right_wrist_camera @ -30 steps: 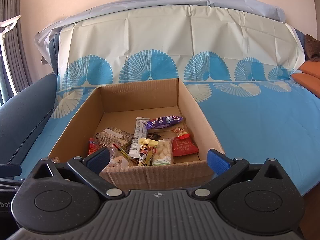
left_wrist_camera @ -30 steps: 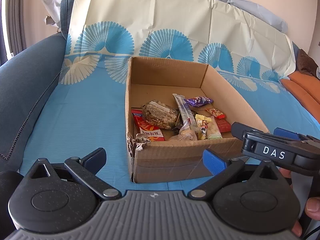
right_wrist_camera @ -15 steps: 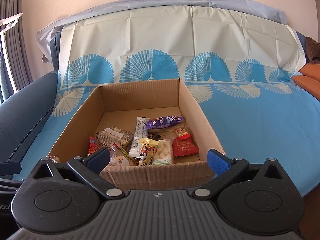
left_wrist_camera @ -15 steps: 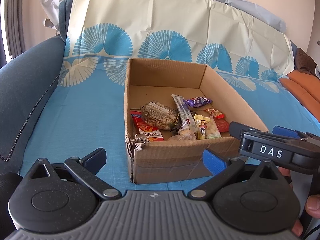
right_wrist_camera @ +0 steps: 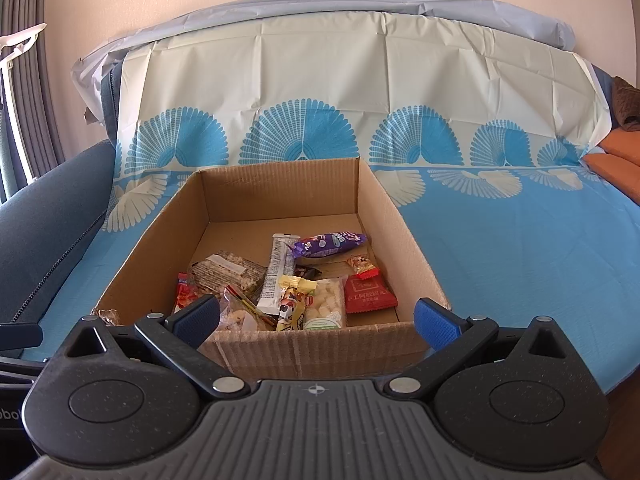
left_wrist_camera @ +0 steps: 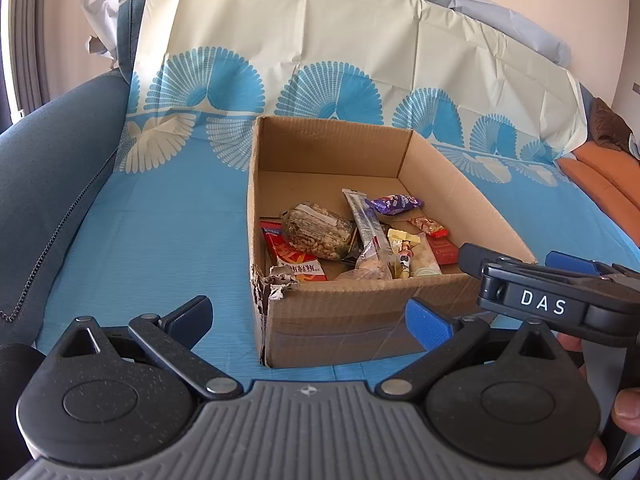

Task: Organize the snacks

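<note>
An open cardboard box (left_wrist_camera: 360, 316) (right_wrist_camera: 316, 350) sits on a blue patterned cover and holds several snacks: a purple packet (left_wrist_camera: 394, 203) (right_wrist_camera: 330, 243), a long silver bar (left_wrist_camera: 366, 222) (right_wrist_camera: 278, 270), a clear bag of nuts (left_wrist_camera: 318, 230), a red pouch (right_wrist_camera: 370, 294) and a white candy pack (right_wrist_camera: 326, 308). My left gripper (left_wrist_camera: 308, 318) stands open in front of the box's near wall, nothing between its fingers. My right gripper (right_wrist_camera: 316, 318) is open too, just before the near wall. In the left wrist view the right gripper (left_wrist_camera: 532, 276) shows at the box's near right corner.
A dark blue sofa arm (left_wrist_camera: 44, 184) rises at the left. The cover (right_wrist_camera: 520, 240) drapes up the backrest behind the box. Orange cushions (left_wrist_camera: 604, 176) lie at the far right. A person's fingers (left_wrist_camera: 624, 404) hold the right tool. The box's near left corner (left_wrist_camera: 276, 280) is torn.
Both views have drifted slightly; the box sits a touch lower in the left wrist view. Both grippers stay open and nothing was taken or let go.
</note>
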